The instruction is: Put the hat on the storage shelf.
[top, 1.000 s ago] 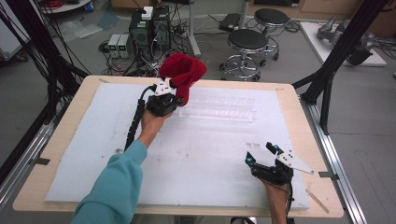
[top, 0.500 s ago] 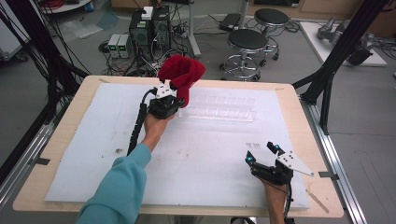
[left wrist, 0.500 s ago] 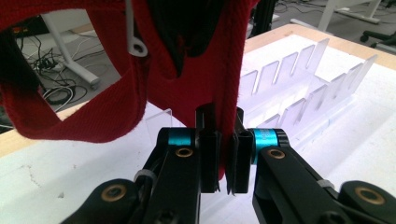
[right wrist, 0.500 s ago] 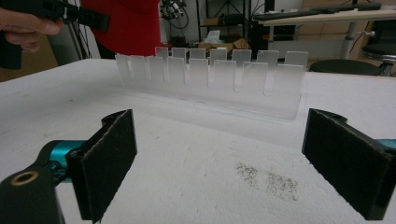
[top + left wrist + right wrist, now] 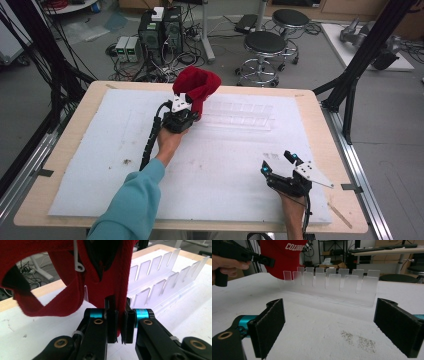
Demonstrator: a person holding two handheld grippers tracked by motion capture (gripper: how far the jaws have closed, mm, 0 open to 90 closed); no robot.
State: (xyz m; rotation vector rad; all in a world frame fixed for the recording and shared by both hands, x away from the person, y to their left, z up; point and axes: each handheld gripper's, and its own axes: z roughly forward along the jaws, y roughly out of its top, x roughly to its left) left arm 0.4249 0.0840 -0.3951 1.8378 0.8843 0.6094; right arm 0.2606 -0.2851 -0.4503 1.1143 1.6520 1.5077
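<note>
Right gripper [image 5: 279, 165] sits nearest the person, low over the white mat [image 5: 100, 170], jaws spread wide w/ nothing between them. In the right gripper view, dark specks on the mat lie just ahead of the jaws, toward the right one. Farther ahead stands a clear rack [image 5: 329, 281] w/ upright slots in two rows, well apart from these jaws.

Left gripper [image 5: 186, 114] is farther out, held up by a hand [image 5: 167, 142] in a teal sleeve. Its jaws are pinched nearly closed on red fabric: in the left gripper view, a thick seamed edge of a red cap [image 5: 62, 277] runs down between the pads, and the rest of the cap hangs above and beyond the jaws, spreading to their left. A white tag loop dangles from the cap above the left jaw. The rack lies beyond the jaws and to their right; the cap is at its near end, raised off the mat. White lettering shows on the cap in the right gripper view.
</note>
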